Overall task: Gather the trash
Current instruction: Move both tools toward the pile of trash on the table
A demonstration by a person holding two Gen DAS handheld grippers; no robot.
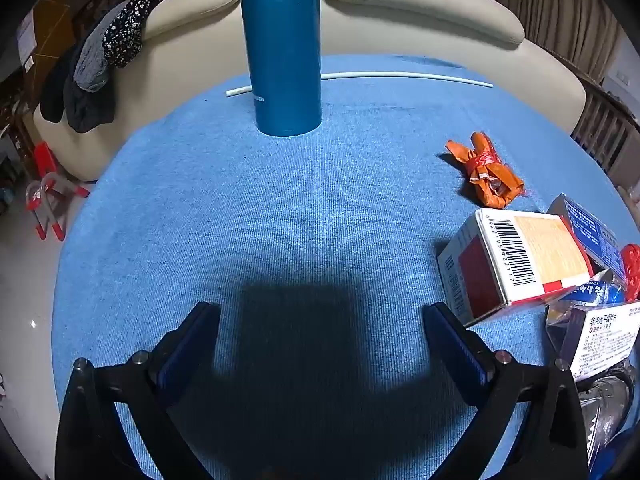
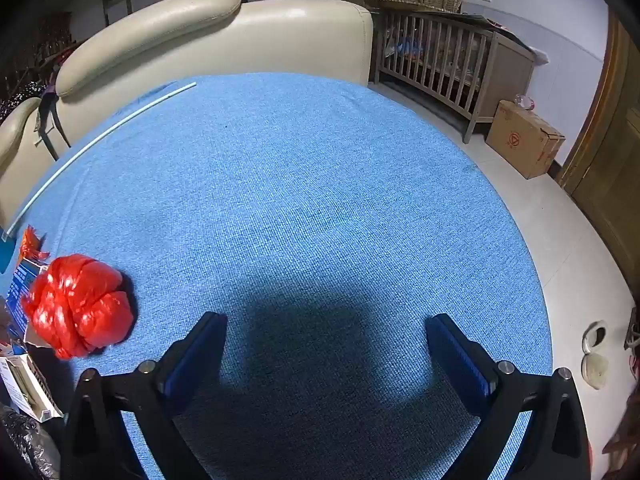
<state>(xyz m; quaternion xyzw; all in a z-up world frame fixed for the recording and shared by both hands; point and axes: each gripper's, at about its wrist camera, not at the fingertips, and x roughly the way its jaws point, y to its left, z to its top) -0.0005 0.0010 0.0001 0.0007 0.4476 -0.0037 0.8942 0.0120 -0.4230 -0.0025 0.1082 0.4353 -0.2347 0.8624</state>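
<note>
While both grippers hover over the blue mat with nothing between their fingers, the collecting looks barely begun. The left gripper stands spread wide and empty above bare mat, and the right gripper is likewise released. All visible trash lies loose on the mat: a crumpled orange wrapper apart from the rest, a white-and-red carton just beside the left gripper's right finger, a blue box behind it, a white printed box, and a balled red plastic bag left of the right gripper. A tall blue cylinder stands at the far side; whether it is the bin cannot be told.
</note>
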